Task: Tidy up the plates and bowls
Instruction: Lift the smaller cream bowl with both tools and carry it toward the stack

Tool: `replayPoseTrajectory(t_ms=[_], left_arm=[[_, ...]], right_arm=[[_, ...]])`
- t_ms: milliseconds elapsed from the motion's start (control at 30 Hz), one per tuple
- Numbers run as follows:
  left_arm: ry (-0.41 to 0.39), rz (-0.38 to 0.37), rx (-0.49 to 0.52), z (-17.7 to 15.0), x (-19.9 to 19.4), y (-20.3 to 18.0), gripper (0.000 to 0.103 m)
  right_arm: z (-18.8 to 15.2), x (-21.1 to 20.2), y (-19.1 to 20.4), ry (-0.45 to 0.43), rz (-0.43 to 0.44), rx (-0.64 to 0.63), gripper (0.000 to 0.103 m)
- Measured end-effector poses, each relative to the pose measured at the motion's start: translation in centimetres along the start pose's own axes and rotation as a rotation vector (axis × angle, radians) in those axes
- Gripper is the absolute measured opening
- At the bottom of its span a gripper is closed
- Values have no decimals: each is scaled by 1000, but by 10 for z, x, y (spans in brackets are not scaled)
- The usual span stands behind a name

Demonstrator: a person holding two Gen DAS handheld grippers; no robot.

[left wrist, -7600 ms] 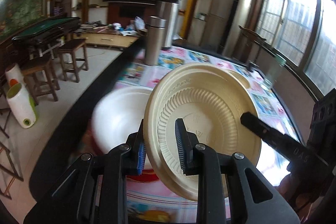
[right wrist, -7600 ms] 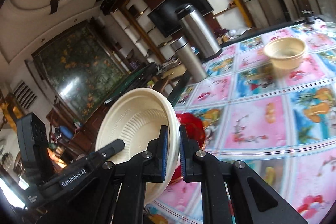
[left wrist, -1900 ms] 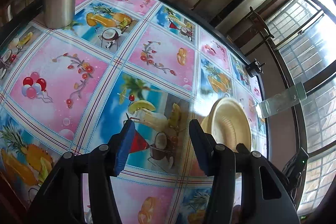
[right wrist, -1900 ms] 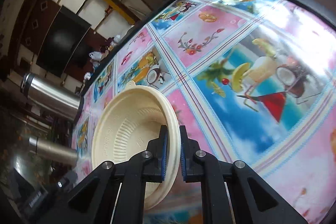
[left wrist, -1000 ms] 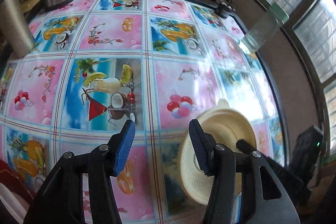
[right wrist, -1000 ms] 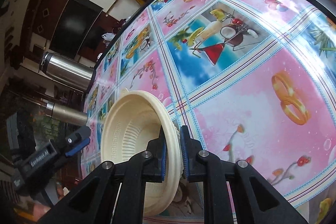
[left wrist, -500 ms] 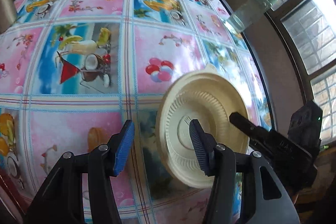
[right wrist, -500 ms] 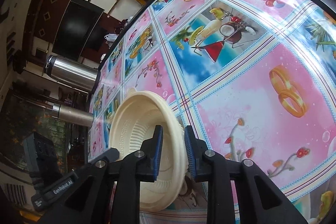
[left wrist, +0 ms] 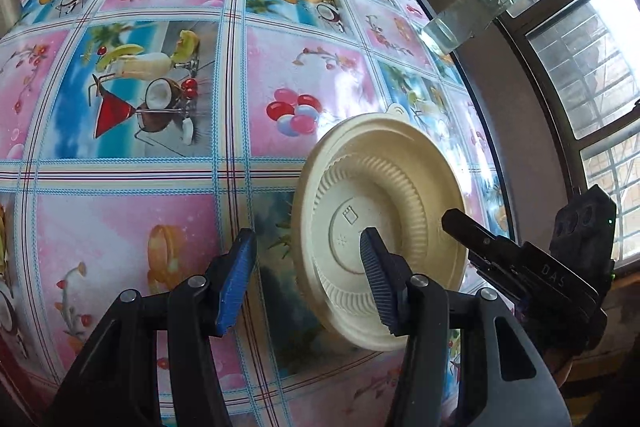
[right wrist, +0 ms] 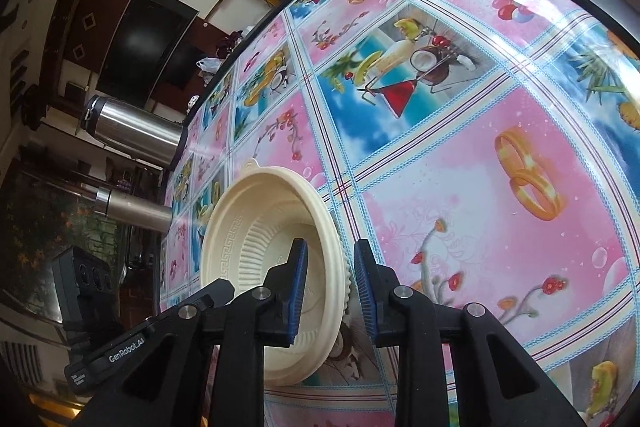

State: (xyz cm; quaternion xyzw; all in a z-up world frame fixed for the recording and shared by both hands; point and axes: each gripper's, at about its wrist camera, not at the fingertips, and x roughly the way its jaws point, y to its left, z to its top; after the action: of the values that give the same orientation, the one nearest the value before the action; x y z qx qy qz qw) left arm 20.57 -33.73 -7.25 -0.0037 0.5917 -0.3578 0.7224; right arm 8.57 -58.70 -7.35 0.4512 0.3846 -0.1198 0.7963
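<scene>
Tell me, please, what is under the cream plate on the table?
Under the cream plate only the patterned tablecloth shows around it. The patch directly beneath is covered, so anything there cannot be seen.

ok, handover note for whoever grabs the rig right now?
Left gripper: open, empty, hovering over the tablecloth beside the plate.
Right gripper: open, fingers straddling the near rim of the plate, not clamping it.
Cream plate: looks set down on the table near its front edge. A small tab shows at its far rim; I cannot tell whether it belongs to a second piece underneath.
Done: this plate appears placed.
Left: back the right gripper off the rim, then probably fetch the other plates and bowls. None show in either view.
</scene>
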Motion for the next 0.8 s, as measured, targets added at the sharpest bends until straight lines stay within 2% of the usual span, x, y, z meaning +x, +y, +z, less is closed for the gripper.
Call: replayPoseTrajectory(t_ms=[100,167,233,300,400,467,567,800], left_arm=[[-19,9,-3,0,-1,0,40],[-17,5,-3,0,1,0,39],[-17,11,0,-1,2,-1,29],[-26,19,8,-1,1,-4,26],[-49,34,12,-1,-2,-5,15],[-58,43,17,-1,-3,-4,14],[-59,46,20,-1,-1,-4,12],[-57,33,28,0,1,-6,9]], right_arm=[[0,-1,0,-3,-4,-3,27],[0,-1,0,0,-4,-2,27],[0,0,1,4,-12,-7,27],[0,1,2,6,-18,-11,27],[-1,3,2,-1,-39,-18,20],[-1,5,1,-6,-47,-12,14],[-1,6,0,-7,-34,-12,10],[-2,5,2,-26,-44,-23,10]])
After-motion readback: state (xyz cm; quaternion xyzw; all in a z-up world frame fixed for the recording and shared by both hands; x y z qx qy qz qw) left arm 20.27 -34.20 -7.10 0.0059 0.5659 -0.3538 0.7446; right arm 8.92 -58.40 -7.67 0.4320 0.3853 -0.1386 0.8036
